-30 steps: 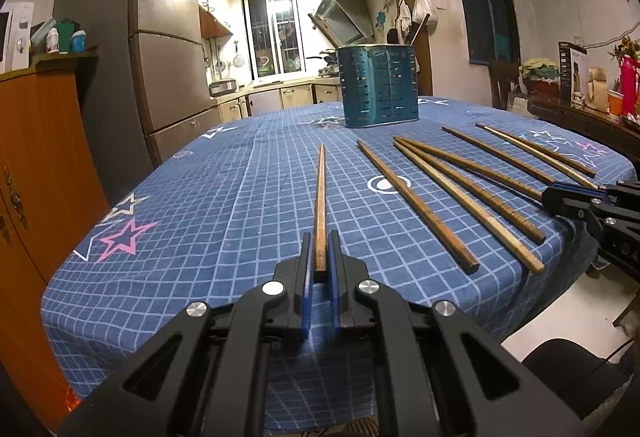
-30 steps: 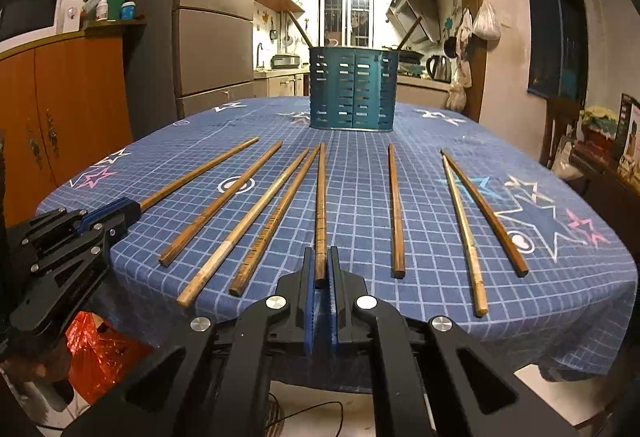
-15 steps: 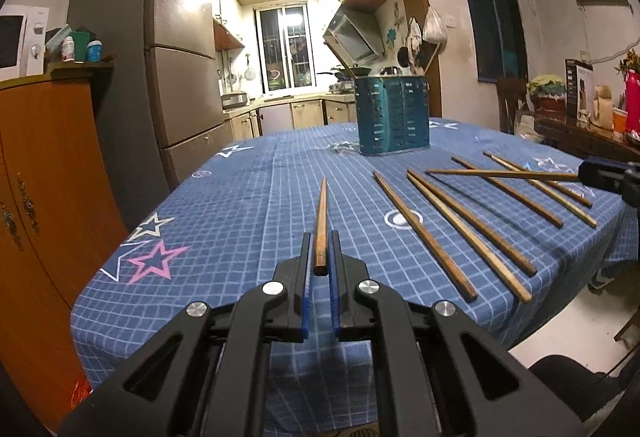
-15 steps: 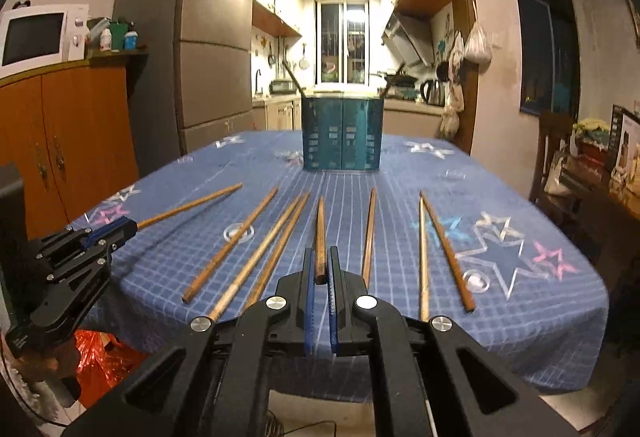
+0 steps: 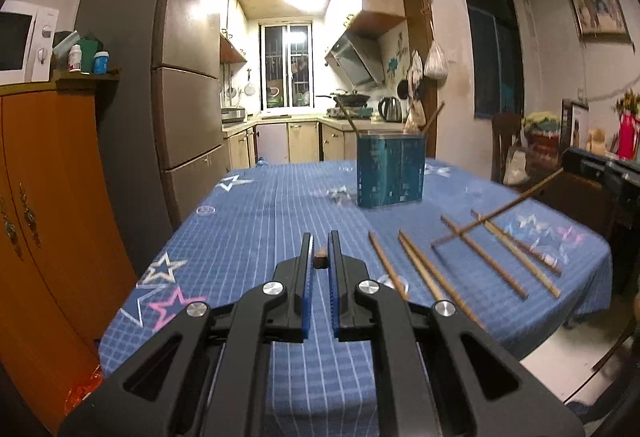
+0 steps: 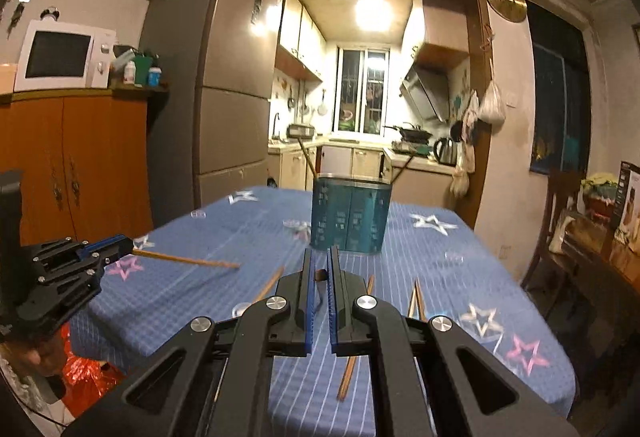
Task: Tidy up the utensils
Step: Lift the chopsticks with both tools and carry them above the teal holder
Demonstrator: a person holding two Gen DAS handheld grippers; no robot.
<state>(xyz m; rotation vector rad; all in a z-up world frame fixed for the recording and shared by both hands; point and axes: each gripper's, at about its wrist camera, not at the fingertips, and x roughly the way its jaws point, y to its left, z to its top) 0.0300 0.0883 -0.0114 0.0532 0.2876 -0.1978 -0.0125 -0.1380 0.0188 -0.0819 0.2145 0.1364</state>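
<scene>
My left gripper (image 5: pixel 320 255) is shut on a wooden chopstick (image 5: pixel 319 260), seen end-on between the fingers and held above the table. It shows from the side in the right wrist view (image 6: pixel 188 260), sticking out of the left gripper (image 6: pixel 120 246). My right gripper (image 6: pixel 320 273) is shut on another chopstick (image 6: pixel 319 274), also lifted; in the left wrist view that chopstick (image 5: pixel 500 211) slants up to the right gripper (image 5: pixel 576 161). A teal slotted utensil holder (image 5: pixel 390 169) stands at the table's far side (image 6: pixel 350 217) with chopsticks in it. Several chopsticks (image 5: pixel 480 253) lie on the cloth.
The table has a blue checked cloth with stars (image 5: pixel 248 237). An orange cabinet (image 5: pixel 44 197) and a grey fridge (image 5: pixel 184 97) stand on the left. A dark sideboard with flowers and boxes (image 5: pixel 560 141) is on the right. Loose chopsticks (image 6: pixel 352 357) lie near the table's front edge.
Both grippers have risen and tilted up, each lifting its chopstick off the cloth. The held chopsticks now point toward the holder and appear foreshortened.
</scene>
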